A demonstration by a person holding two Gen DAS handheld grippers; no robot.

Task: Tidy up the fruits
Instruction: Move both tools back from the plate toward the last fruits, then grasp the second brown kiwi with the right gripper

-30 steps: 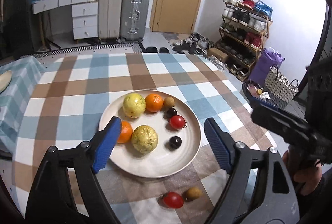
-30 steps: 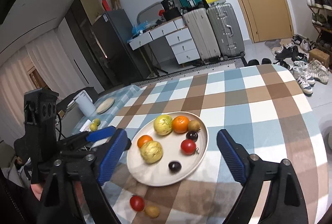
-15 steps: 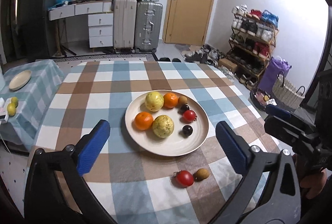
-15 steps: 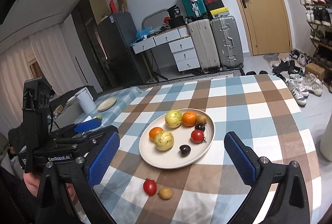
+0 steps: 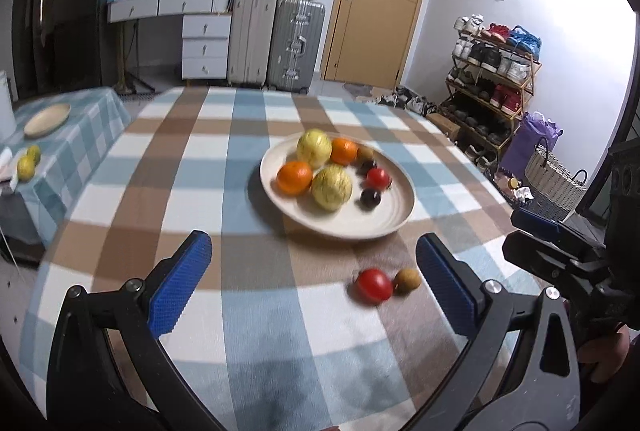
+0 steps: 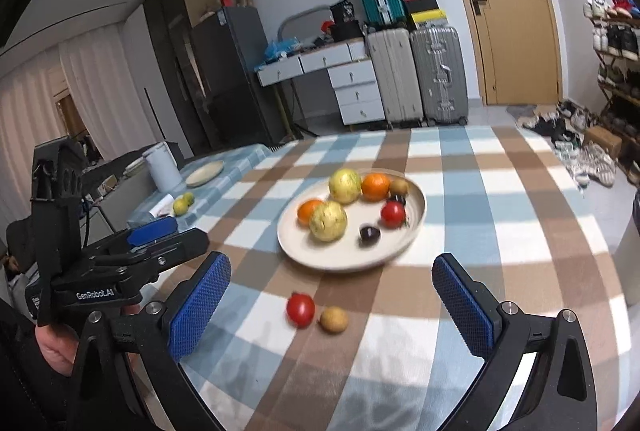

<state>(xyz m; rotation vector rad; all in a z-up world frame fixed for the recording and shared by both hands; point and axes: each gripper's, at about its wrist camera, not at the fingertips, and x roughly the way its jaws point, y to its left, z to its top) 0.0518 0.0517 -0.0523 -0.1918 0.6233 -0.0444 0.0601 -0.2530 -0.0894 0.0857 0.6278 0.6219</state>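
A beige plate sits mid-table on the checked cloth, holding several fruits: two yellow-green ones, two oranges, a red tomato, dark plums and a small brown fruit. Off the plate, near the front edge, lie a loose red tomato and a small brown fruit, side by side. My left gripper hangs open above the cloth, left of and short of the loose pair. My right gripper is open too, and the loose pair lies just beyond the gap between its fingers. Neither holds anything.
A lower side table at the left carries a second plate, two yellow-green fruits and a white jug. Suitcases and drawers stand behind. A shoe rack and a woven basket stand on the right.
Both grippers have drawn back from the plate, which now looks smaller and farther off. The left jaws have spread wider, the right ones slightly. The fruits have not moved.
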